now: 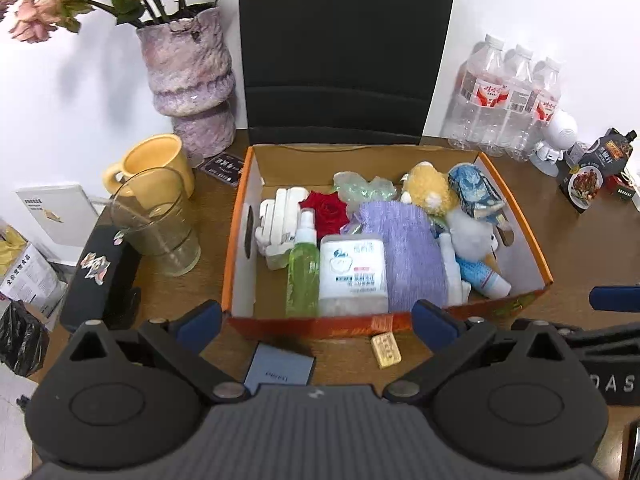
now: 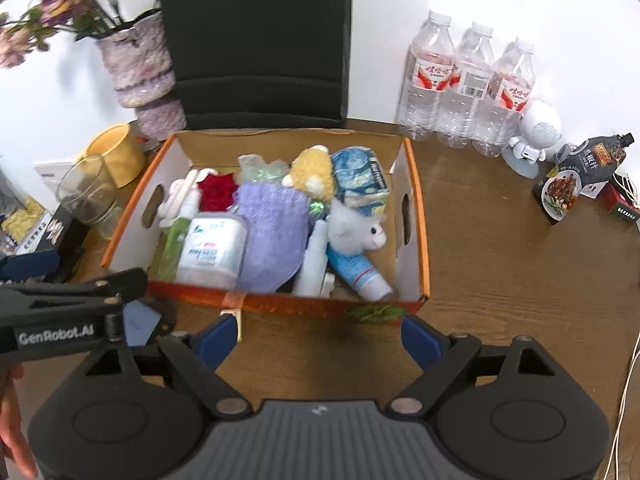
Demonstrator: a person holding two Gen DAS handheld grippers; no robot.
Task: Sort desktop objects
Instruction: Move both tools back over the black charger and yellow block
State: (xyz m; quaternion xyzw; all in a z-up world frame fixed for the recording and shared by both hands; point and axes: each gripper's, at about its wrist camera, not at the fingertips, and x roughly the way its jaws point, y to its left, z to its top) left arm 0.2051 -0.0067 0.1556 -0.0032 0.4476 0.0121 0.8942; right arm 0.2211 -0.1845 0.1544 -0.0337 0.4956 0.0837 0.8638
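An orange cardboard box (image 1: 238, 216) (image 2: 420, 216) sits mid-desk, full of items: a purple cloth (image 1: 404, 248), a white wipes tub (image 1: 354, 272), a green spray bottle (image 1: 302, 268), a red rose (image 1: 326, 210), plush toys (image 1: 430, 192) and a tube (image 2: 358, 270). A small gold bar (image 1: 386, 350) and a blue card (image 1: 278, 370) lie on the desk in front of the box. My left gripper (image 1: 318, 322) is open and empty, just before the box's front wall. My right gripper (image 2: 318, 338) is open and empty, in front of the box.
A glass (image 1: 158, 224), yellow mug (image 1: 150, 162) and purple vase (image 1: 188, 76) stand left of the box. A black case (image 1: 98, 276) lies at the left edge. Three water bottles (image 2: 464, 84), a white robot figure (image 2: 534, 136) and a sauce pouch (image 2: 580, 172) stand right. A black chair (image 1: 340, 48) is behind.
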